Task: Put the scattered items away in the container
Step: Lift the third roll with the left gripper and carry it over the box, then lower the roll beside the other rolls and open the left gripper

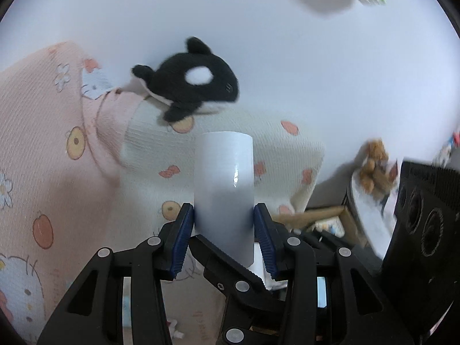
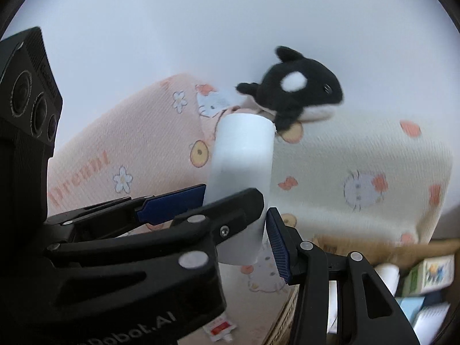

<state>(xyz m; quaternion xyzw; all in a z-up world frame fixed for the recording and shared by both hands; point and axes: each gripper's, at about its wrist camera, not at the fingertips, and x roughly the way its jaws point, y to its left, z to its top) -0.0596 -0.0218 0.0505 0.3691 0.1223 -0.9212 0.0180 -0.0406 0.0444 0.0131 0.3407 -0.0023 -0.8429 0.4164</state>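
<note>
Both grippers clamp one white tube (image 1: 224,189): left gripper (image 1: 224,230) by its sides, right gripper (image 2: 235,224) crossing it. Beyond the tube: orca plush (image 1: 189,86) on printed cloth (image 1: 43,143), still out. Below the tube, boxed items (image 2: 428,276) look already binned. Legible: "Robot.AI", partly cut off, on the left gripper.

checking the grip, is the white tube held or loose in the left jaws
Held: both blue pads of the left gripper press the white tube's sides.

A smooth, faintly glossy white cylinder (image 1: 224,189) is seen against ribbed printed cloth (image 1: 57,143); a fuzzy plush orca (image 1: 189,83) lies farther off.
</note>
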